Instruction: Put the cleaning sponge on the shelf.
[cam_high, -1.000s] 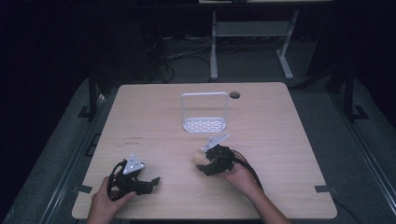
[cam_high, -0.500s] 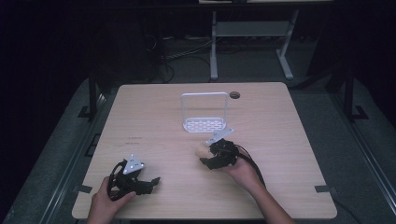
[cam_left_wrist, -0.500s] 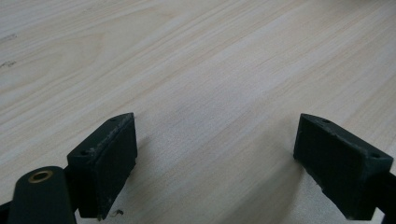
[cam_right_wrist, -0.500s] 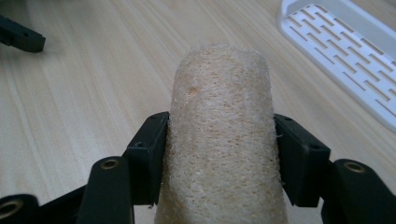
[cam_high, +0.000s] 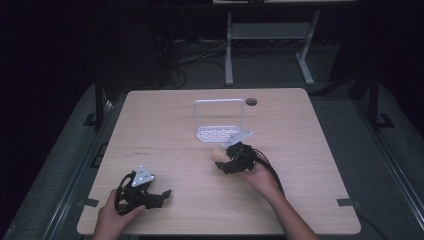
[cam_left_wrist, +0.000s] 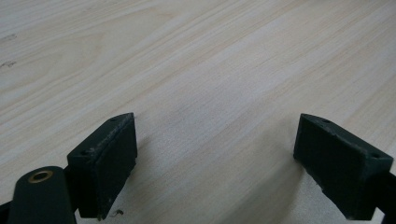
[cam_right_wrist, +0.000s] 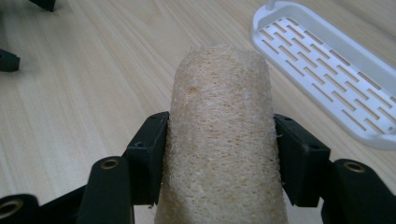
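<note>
Beige loofah sponge (cam_right_wrist: 219, 135) squeezed between right claw (cam_right_wrist: 219, 154) jaws, poking out front, just beside white rack (cam_right_wrist: 336, 70). Left claw (cam_left_wrist: 219, 158) wide open, nothing in it, low over wooden counter (cam_left_wrist: 196, 65).

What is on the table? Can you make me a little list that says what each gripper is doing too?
table: light wood
white rack: slotted tray with a tall handle, at the far middle of the table
loofah sponge: tan, rough, held off to one side of the rack
right gripper: shut on the loofah sponge
left gripper: open, nothing between its jaws, low at the near edge
</note>
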